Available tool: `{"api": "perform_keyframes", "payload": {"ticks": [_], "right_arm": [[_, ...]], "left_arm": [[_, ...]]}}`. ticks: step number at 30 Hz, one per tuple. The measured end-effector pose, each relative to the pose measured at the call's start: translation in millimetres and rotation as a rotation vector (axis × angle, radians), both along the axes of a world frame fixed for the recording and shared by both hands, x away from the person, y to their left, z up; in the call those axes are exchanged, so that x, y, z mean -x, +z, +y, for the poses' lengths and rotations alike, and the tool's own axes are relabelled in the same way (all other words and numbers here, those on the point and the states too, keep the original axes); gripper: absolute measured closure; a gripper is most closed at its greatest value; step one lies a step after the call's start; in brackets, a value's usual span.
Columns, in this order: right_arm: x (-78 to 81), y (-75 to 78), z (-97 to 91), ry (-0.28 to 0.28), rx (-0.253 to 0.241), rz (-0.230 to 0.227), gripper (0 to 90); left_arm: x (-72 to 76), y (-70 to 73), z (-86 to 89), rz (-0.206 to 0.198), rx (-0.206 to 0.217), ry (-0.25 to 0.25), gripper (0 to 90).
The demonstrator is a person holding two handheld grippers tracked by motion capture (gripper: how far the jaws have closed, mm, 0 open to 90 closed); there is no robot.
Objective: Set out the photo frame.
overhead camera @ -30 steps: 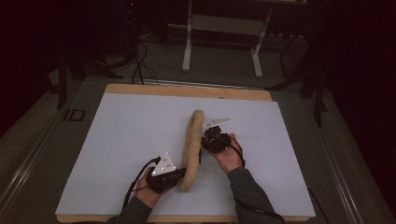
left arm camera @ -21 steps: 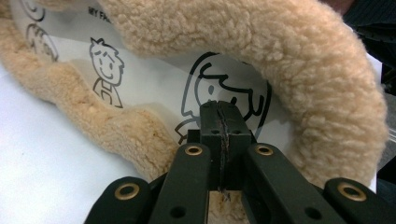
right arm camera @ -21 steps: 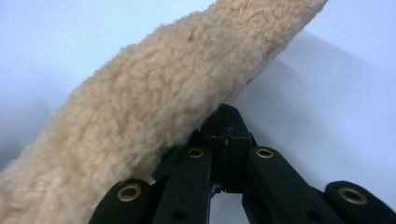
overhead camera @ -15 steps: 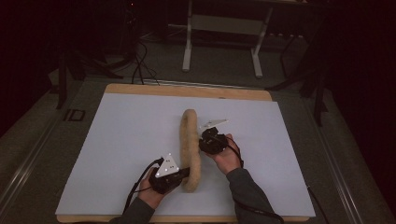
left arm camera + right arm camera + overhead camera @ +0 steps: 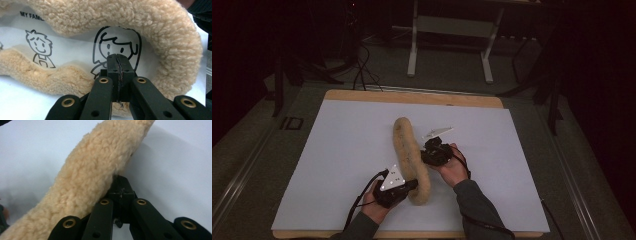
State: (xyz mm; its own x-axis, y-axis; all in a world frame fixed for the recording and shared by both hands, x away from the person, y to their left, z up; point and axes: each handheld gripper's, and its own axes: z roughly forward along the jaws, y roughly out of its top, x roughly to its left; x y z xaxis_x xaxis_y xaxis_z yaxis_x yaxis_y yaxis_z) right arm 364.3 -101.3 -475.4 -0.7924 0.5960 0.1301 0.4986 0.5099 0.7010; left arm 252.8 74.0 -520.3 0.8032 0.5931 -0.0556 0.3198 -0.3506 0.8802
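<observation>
Fleece cloth point(image 5: 411, 157), tan and woolly, lies as a long roll on the white sheet of the worktop point(image 5: 337, 150), running from near the front edge toward the far middle. We see its near end curling around just beside our left gripper point(image 5: 398, 187), and from there it stretches away, bending slightly left at its far tip.

At the near end, our left hand point(image 5: 377, 202) holds the left gripper with its grey three-cornered plate on top. In the left gripper view its fingers point(image 5: 113, 65) are pressed together on a thin white printed layer point(image 5: 75, 47) inside the cloth, where the fleece opens into a loop. That layer carries line drawings of two cartoon faces point(image 5: 40, 47) and the start of some black lettering.

A little farther off and to the right, our right hand point(image 5: 454, 167) holds the right gripper point(image 5: 433, 152) against the right side of the roll, about halfway along it. In the right gripper view its fingers point(image 5: 117, 190) are closed together at the edge of the fleece point(image 5: 87, 182), which drapes over their left side; whether cloth is pinched between them we cannot tell.

Beyond the worktop's wooden far edge point(image 5: 412, 96), a white-legged stand point(image 5: 452, 47) and dark cables point(image 5: 362, 75) sit on the floor.
</observation>
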Motion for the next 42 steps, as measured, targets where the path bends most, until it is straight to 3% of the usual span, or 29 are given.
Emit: {"api": "perform_keyframes", "payload": {"ticks": [9,42], "right_arm": [[-0.1,-1.0,1.8,0.033,-0.016,0.025,90.0],[-5.5,0.2,5.2,0.057,-0.042,0.064,90.0]], "left_arm": [[0.3,-1.5,-4.4,-0.001,0.0,0.0,90.0],[-0.1,-1.7,-13.0,-0.016,0.018,0.044,90.0]]}}
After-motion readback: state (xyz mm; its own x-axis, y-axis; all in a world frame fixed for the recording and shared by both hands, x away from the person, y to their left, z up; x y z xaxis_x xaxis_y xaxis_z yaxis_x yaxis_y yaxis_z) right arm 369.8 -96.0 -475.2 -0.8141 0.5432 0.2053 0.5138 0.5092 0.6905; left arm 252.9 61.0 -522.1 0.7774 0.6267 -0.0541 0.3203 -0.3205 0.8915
